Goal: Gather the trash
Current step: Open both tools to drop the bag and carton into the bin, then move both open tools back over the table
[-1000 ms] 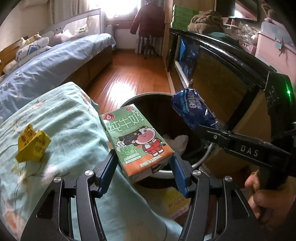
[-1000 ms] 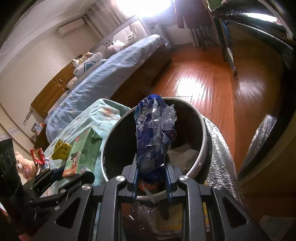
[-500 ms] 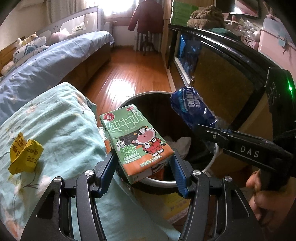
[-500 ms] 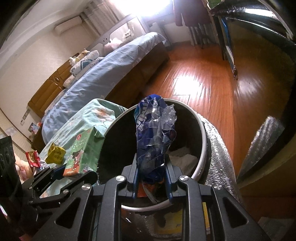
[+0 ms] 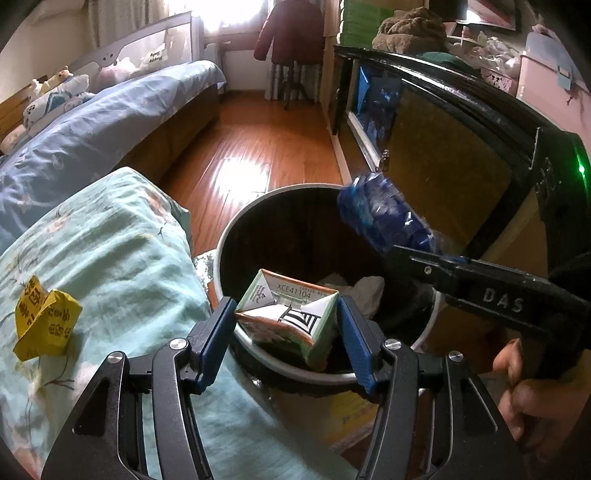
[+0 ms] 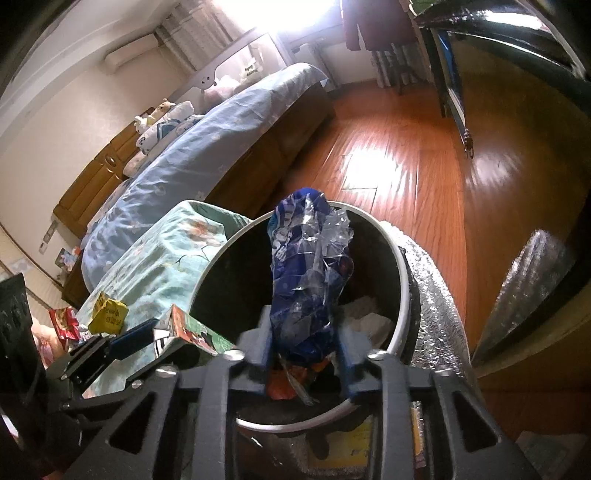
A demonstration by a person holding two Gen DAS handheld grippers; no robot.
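This is a bedroom in a lived-in home. A long bed (image 5: 110, 110) under a blue flowered quilt runs toward a bright window, with stuffed animals (image 5: 55, 83) heaped at a wooden headboard and a grey guard rail (image 5: 147, 48) at its far side, while a dark red coat (image 5: 291, 33) hangs at the end of a glossy wood plank floor (image 5: 258, 147). A wall air conditioner (image 6: 131, 53), low wooden cabinets (image 6: 96, 177) and shelves piled with folded blankets (image 5: 406, 29) and storage boxes complete the domestic setting.

Bin mouth (image 5: 236, 236) open, bed (image 5: 122, 258) alongside
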